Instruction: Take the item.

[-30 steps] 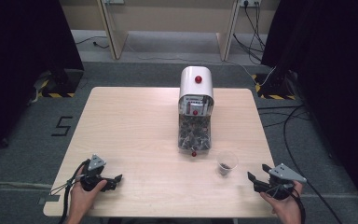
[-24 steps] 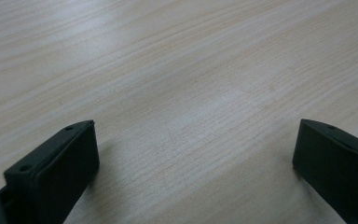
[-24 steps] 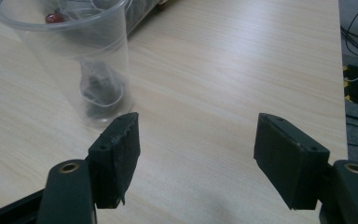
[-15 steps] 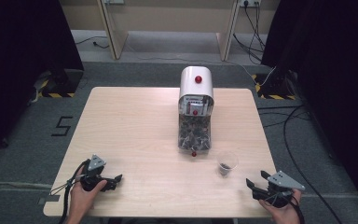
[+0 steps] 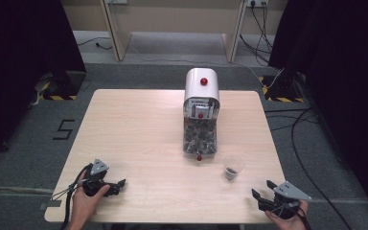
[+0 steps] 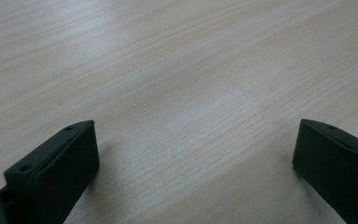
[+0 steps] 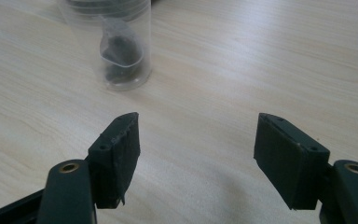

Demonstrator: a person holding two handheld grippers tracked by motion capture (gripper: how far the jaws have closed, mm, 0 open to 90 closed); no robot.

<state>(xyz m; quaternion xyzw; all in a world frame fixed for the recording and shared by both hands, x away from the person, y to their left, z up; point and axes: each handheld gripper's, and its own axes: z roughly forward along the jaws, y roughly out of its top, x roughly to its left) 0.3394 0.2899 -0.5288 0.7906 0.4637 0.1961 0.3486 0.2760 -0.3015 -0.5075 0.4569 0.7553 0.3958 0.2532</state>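
You had two grippers on one table (image 5: 139,124): your left gripper (image 5: 120,184) lay at the near left edge, jaws wide apart and holding nothing. One dispenser (image 5: 201,115) stood mid-table, with one clear cup (image 5: 233,167) near its right front. That cup sat just ahead and left of your right gripper (image 5: 263,191), likewise wide open and empty.

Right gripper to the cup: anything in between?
Nothing: bare table between the open right gripper and the cup in the right gripper view.
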